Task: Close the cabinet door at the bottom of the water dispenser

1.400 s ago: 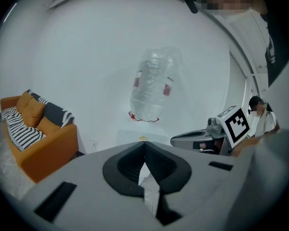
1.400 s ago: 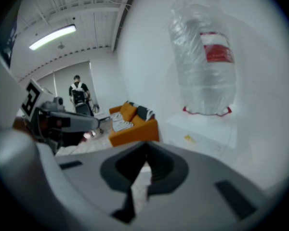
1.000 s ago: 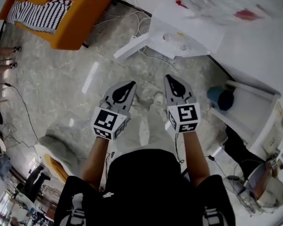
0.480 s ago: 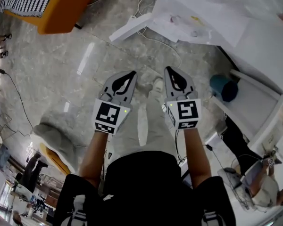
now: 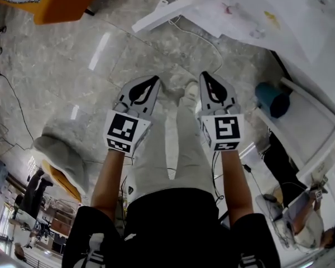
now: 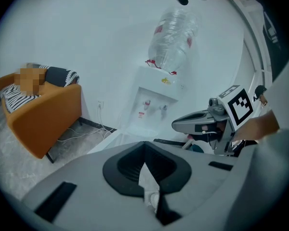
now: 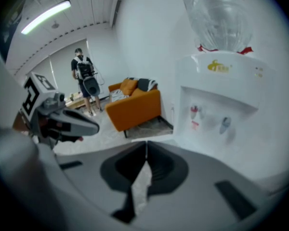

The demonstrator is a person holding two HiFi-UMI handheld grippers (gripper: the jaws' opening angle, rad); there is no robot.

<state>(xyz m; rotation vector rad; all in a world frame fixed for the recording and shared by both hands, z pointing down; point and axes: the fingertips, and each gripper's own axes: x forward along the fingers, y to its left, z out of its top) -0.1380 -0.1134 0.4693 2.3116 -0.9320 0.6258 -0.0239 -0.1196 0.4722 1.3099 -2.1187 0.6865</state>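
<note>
Jaws are seen pressed together with nothing between them on both the left hand-held gripper (image 5: 151, 84) and the right hand-held gripper (image 5: 207, 81), which are held side by side and pointed forward and down. The cabinet door (image 5: 162, 14) is found standing open ahead, low over the floor, its long edge running leftward from the water dispenser (image 5: 251, 15). Its free end lies ahead of the left side, which is judged nearer for the push.
</note>
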